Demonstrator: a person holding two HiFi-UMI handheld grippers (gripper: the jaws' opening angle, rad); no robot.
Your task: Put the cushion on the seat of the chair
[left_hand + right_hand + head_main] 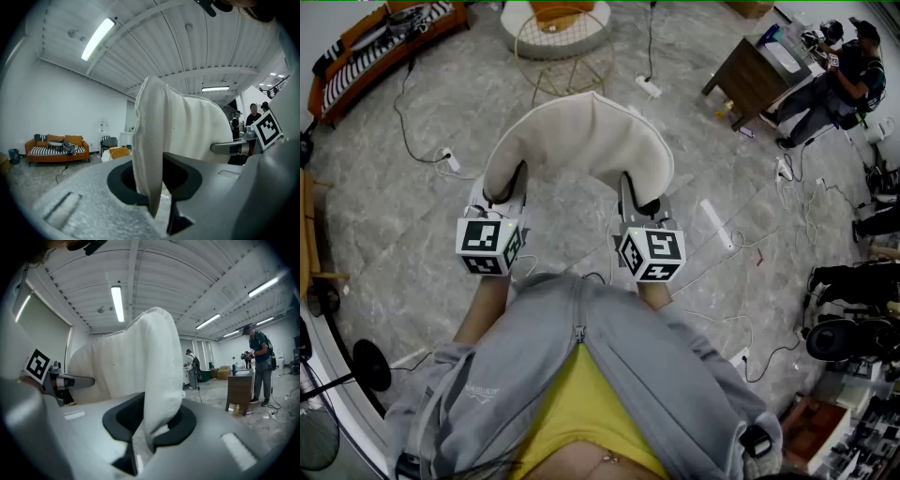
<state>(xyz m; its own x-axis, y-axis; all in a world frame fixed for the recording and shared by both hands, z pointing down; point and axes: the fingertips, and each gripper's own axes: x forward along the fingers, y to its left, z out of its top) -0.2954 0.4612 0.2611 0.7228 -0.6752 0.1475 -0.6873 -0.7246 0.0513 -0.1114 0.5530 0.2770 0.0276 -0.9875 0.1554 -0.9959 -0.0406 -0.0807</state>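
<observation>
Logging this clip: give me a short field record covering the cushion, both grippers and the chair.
cushion: white cushion, held up over the grey floor, bowed between the two grippers
left gripper: shut on the cushion's left edge
right gripper: shut on the cushion's right edge
chair: wire-frame chair beyond the cushion, not touching it
task state: cushion not yet on the seat

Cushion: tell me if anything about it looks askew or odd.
The cushion is not flat: it curves in an arch, one edge pinched in the left gripper, the other in the right gripper. That bend likely comes from the two-point grip; no tear or stain shows.
</observation>
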